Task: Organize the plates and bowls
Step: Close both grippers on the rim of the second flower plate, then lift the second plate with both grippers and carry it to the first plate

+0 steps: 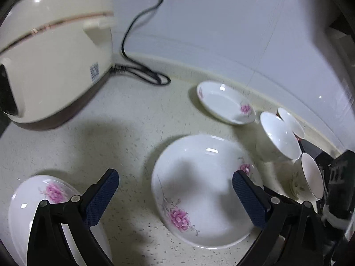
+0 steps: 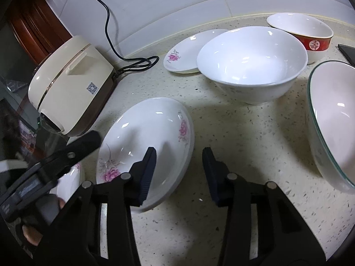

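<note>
Flowered plates and white bowls spread over a speckled desk, both pairs of jaws empty above them.

Left wrist view: the left gripper (image 1: 175, 196) has its jaws wide, holding nothing, one on each side of the near rim of the large flowered plate (image 1: 199, 190) lying flat mid-desk. A second flowered plate (image 1: 44, 201) sits at the lower left under one finger, a small flowered plate (image 1: 224, 102) lies near the wall kerb, and bowls crowd the right edge; bare desk (image 1: 124, 119) lies open before the rice cooker (image 1: 55, 51).

Right wrist view: the right gripper (image 2: 179, 174) shows jaws part-way in, nothing between them, its left finger over the large plate's rim. The white bowl (image 2: 250, 66) stands beyond, touching the small plate, the red bowl (image 2: 310, 35) behind, a green-rimmed bowl (image 2: 332, 122) at the right edge; open desk runs between.
</note>
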The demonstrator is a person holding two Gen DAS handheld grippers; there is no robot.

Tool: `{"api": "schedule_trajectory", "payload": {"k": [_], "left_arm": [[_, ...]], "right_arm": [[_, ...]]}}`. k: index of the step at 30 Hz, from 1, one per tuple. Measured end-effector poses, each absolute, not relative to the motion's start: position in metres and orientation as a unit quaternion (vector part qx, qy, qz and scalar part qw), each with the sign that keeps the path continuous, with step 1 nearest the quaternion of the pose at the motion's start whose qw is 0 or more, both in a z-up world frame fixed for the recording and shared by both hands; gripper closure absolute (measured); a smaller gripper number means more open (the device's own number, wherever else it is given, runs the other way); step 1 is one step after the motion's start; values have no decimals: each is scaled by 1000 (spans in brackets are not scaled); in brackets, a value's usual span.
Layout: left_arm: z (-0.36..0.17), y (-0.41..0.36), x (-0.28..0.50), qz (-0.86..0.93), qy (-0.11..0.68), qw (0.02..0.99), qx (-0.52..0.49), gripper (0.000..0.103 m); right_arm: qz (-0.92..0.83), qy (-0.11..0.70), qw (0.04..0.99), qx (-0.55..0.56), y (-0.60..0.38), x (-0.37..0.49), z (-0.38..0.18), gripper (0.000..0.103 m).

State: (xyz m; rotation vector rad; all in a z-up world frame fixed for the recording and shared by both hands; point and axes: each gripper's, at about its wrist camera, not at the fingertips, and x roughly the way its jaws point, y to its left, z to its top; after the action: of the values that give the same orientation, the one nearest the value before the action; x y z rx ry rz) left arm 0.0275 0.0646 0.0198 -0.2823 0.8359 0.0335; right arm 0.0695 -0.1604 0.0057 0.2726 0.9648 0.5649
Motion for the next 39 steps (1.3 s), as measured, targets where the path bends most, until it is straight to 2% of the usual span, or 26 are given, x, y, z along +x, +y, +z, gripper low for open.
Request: {"api": "schedule_trajectory", "payload": {"k": [4,5,8,14,16,18,20,29,31,32,34,39], "left_arm": [[8,64,34,25,424,896,-131,6],[6,65,36,24,428,894,-132,10],[-2,65,40,28,439,888,-132,29],[-9,62,39,48,430,894,-118,33],[-10,60,36,60,422,899,-103,40],[-11,60,35,51,412,904,-102,57],[-11,59,38,47,410,905,-106,62],[-11,61,45,32,415,904,-100,62],[-11,61,40,32,411,905,-106,66],[-11,63,38,33,408,905,-115,75],[-12,72,34,23,403,903,-146,82],[-11,77,33,20,396,903,-166,84]], "right_arm": [[265,456,840,127,-160,69,6,64],[262,455,841,128,-161,69,7,67],[261,458,839,133,-163,69,7,68],[261,459,842,109,-155,66,7,70],[255,457,847,96,-152,64,7,72],[244,465,846,95,-150,64,7,80],[241,468,846,88,-149,63,6,81],[238,468,847,80,-146,62,7,81],[215,466,856,65,-145,60,9,81],[208,464,859,61,-145,59,10,82],[210,466,856,72,-148,60,10,83],[208,465,857,81,-150,61,11,83]]}}
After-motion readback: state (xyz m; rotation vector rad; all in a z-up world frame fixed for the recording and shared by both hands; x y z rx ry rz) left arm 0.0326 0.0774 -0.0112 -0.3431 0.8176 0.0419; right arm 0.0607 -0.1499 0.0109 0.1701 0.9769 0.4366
